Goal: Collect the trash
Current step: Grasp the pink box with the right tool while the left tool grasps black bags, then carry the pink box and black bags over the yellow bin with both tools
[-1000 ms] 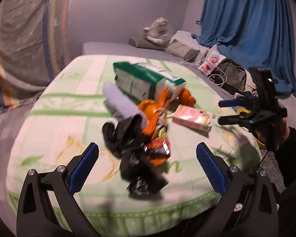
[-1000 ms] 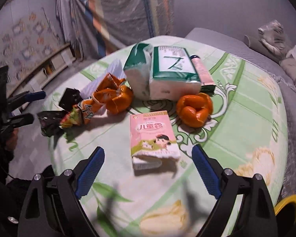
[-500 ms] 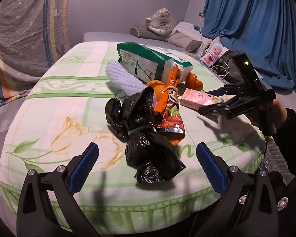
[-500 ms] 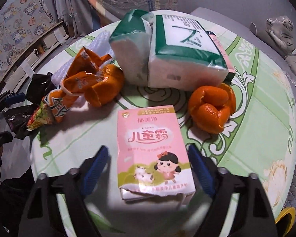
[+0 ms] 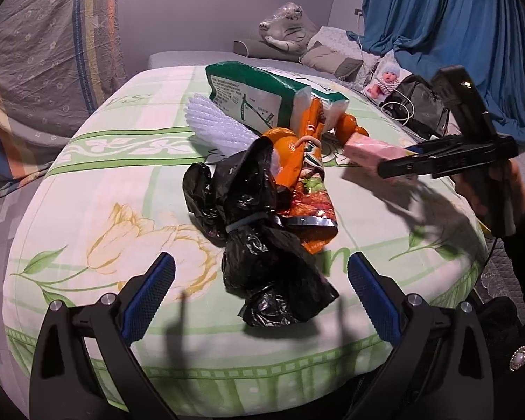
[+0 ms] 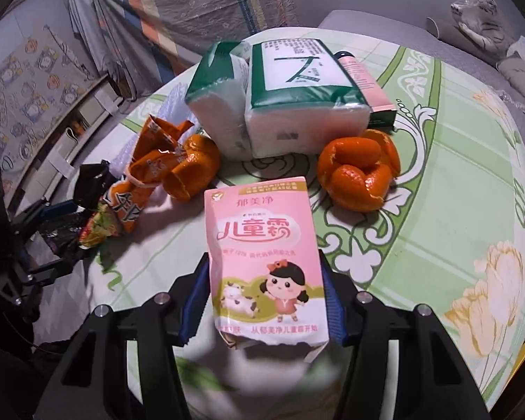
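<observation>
Barely begun: the right gripper has just been closing on the pink box, its blue pads against both sides; the left gripper hangs open over the black bag (peels and wrappers untouched).

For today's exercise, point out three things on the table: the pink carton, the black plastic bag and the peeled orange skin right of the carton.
pink carton (image 6: 262, 241), right wrist view, middle of its printed front.
black plastic bag (image 5: 262, 262), left wrist view, its crumpled lower bulge.
orange peel (image 6: 358, 171), right wrist view, centre of the curled skin.
</observation>
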Motion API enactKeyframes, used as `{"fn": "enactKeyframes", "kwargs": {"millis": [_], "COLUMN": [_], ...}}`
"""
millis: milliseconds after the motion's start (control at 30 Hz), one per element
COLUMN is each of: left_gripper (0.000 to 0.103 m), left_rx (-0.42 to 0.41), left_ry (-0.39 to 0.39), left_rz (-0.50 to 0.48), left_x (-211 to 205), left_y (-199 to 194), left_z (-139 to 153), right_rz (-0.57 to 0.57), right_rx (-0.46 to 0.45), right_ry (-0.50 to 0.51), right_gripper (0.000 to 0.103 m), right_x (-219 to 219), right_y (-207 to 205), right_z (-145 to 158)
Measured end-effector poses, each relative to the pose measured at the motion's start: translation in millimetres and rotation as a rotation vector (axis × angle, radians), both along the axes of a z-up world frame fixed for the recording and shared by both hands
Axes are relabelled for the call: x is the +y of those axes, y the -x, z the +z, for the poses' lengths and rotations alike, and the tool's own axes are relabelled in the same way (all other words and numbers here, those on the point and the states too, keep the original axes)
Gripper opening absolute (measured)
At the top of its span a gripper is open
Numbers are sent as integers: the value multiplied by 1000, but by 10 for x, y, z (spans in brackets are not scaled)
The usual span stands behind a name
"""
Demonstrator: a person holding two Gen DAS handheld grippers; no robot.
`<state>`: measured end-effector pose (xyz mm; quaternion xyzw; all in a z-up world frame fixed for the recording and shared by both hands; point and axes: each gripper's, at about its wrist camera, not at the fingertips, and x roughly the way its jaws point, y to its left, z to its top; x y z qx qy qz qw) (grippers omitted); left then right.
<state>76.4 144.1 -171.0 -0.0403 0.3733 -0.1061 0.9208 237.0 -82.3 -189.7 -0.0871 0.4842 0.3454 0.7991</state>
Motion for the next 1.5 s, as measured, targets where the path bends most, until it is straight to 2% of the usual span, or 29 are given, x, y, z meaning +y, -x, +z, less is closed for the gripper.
{"fn": "enactKeyframes", "kwargs": {"millis": [133, 167, 200, 333, 433, 500, 600, 700, 1067, 1300, 1500], "left_gripper": [94, 90, 81, 70, 55, 38, 28, 25, 25, 25, 25], "left_rx": [5, 5, 6, 27, 36, 49, 48, 23, -135, -165, -199], "left_ry": [11, 11, 15, 67, 77, 92, 120, 122, 103, 87, 62], "left_rz": [21, 27, 31, 41, 47, 55, 74, 110, 157, 91, -11], "left_x": [57, 71, 85, 169, 198, 232, 304, 372, 352, 73, -377], "left_y": [-30, -35, -41, -80, -110, -130, -129, -99, 98, 10, -150], "left_z": [-30, -39, -44, -78, -106, -129, -137, -85, 378, 491, 667], "right_rz": [-12, -14, -17, -21, -28, -31, -34, -41, -62, -96, -152], "right_rx": [-1, -5, -8, -3, 5, 7, 12, 13, -7, -6, -34], "right_ry": [-46, -53, -57, -84, -97, -102, -111, -120, -170, -204, -250], "right_gripper": [54, 54, 54, 54, 54, 54, 54, 54, 54, 54, 54], "right_x": [-100, -113, -130, -167, -193, -206, -216, -239, -389, -529, -757], "right_y": [107, 151, 159, 227, 229, 233, 266, 277, 356, 410, 500], "right_z": [122, 152, 161, 235, 267, 282, 298, 302, 447, 508, 611]}}
